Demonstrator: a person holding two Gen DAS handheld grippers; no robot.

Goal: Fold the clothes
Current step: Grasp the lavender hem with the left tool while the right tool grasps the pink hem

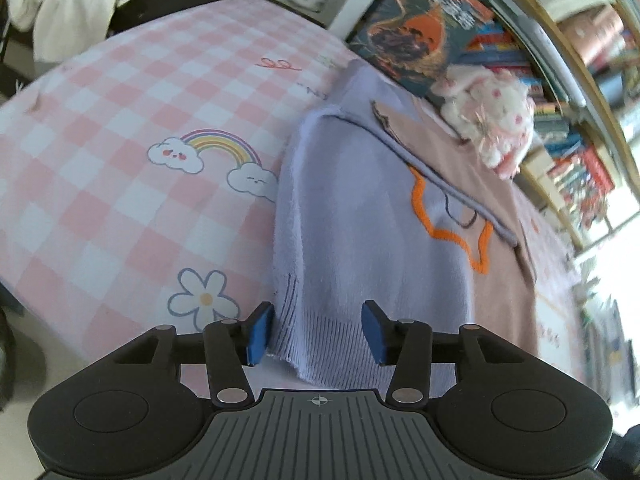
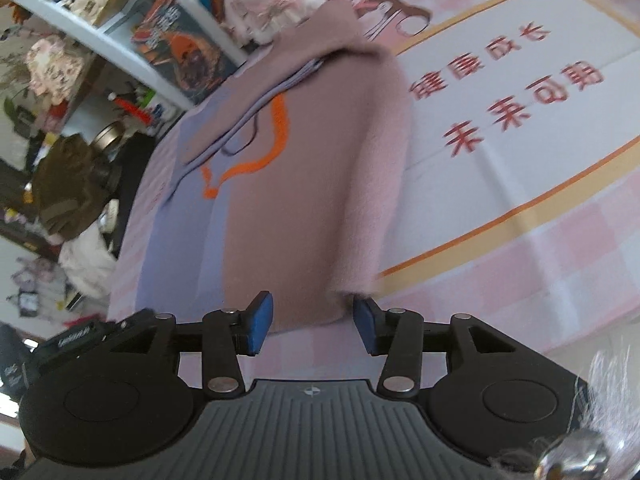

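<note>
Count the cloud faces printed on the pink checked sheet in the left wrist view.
2: one cloud at the rainbow's left end, the other cloud at its right end, beside the lilac sweater. More may lie hidden under it.

Lilac-and-mauve sweater, pink-checked sheet

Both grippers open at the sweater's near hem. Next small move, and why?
Probably draw both grippers straight back. The left gripper and right gripper stand open with no pad pressing cloth, and the sweater lies flat on the checked sheet with both sides folded in, so backing off clears room for the next fold.
</note>
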